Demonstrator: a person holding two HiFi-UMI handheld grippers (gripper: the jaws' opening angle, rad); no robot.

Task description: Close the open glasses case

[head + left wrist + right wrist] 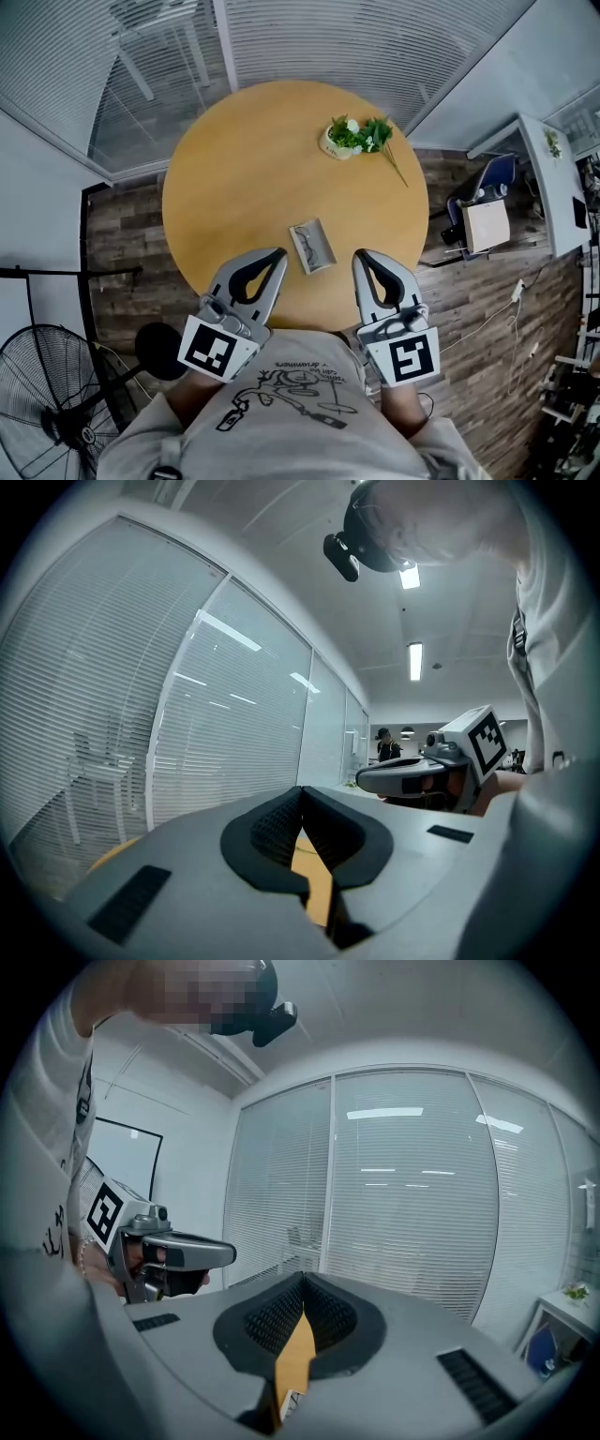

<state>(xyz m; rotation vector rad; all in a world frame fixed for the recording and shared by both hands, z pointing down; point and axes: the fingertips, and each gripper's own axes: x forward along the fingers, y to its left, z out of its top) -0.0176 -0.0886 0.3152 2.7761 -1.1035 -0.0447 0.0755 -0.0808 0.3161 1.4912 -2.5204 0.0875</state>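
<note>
The glasses case [312, 246] lies open on the round wooden table [234, 187], near its front edge, with dark glasses inside. My left gripper [277, 254] hovers just left of the case, and my right gripper [361, 255] just right of it, both held close to my body. Each has its jaws closed together at the tips with nothing between them. In the left gripper view the jaws [300, 791] meet over a strip of table, and the right gripper [422, 774] shows beyond. The right gripper view shows its jaws [302, 1281] touching and the left gripper [169, 1251] at the left.
A small white pot of green plant [352, 137] stands at the table's far right. A floor fan [47, 398] is at the lower left. A chair [483, 202] and a white desk [548, 178] stand to the right. Glass walls with blinds [375, 37] run behind the table.
</note>
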